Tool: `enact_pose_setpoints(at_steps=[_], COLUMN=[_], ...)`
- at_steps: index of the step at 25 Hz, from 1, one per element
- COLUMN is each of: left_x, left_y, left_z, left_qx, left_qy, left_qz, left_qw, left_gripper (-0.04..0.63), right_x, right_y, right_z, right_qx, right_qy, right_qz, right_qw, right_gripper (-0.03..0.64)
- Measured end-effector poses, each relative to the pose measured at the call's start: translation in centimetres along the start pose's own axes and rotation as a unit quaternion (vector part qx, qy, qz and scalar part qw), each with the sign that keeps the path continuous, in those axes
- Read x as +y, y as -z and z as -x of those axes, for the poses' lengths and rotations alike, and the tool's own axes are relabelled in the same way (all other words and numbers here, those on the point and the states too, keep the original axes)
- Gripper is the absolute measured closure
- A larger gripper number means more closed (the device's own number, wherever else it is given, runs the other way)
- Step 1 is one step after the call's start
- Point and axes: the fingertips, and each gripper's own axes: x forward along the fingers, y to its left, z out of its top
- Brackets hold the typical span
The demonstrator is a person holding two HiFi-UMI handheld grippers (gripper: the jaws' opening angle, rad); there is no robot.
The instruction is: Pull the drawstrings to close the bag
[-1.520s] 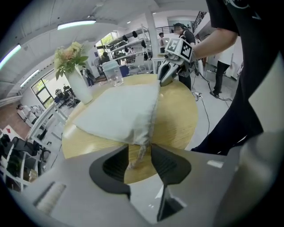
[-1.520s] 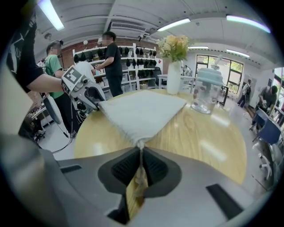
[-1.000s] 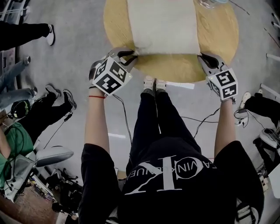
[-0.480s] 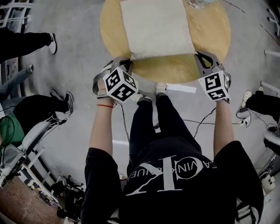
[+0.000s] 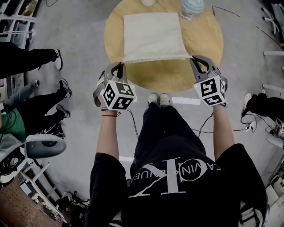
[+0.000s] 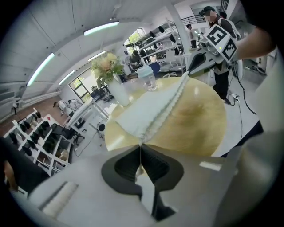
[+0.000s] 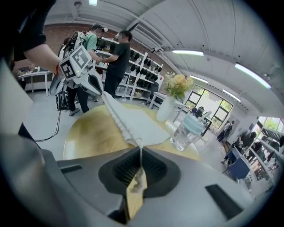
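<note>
Apparently Calvin Klein shirt (image 5: pixel 111 186), cream bag (image 5: pixel 152 35)

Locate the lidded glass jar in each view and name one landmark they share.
Head view: lidded glass jar at the top edge, right of centre, past the bag.
Left gripper view: jar at upper centre, beyond the bag.
Right gripper view: jar right of centre, right of the bag.
Shared landmark: the bag on the round table.
</note>
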Motion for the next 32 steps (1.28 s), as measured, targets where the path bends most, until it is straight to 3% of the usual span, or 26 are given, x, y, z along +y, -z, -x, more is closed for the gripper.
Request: enact_pose_setpoints(at_steps=[8, 12, 20, 27, 32], left_x=[4.8, 6.3, 7.9, 10.1, 11.5], left_y=[-3.1, -4.8, -6.0, -6.1, -7.1], left_z=[2.8, 5.8, 8.8, 8.2, 8.9], left_qx=[-0.023, -0.060, -0.063, -0.074, -0.091], left_qy=[-0.067, -0.084, -0.125, -0.152, -0.184], left_qz=[-0.002, 0.005, 0.009, 0.063, 0.070], left_qw=[0.9975, 0.9946, 0.9901, 0.9836, 0.9763], left_gripper=[0.578, 0.580, 0.578, 0.578, 0.578], right_x=[-3.4, -4.3, -5.4, -8.1, -9.9], right_y=[-2.6, -3.2, -5.4, -6.7, -7.9], right_z=[1.9, 3.8, 6.4, 5.6, 5.9], right_qx=[0.003, -0.005, -0.014, -0.016, -0.018], right_qy=[0.043, 0.057, 0.084, 0.122, 0.166], right_qz=[0.029, 0.032, 0.043, 0.014, 0.012], right_qw=[0.999, 0.998, 0.995, 0.992, 0.986], right_gripper=[0.595, 0.595, 0.595, 0.595, 0.595])
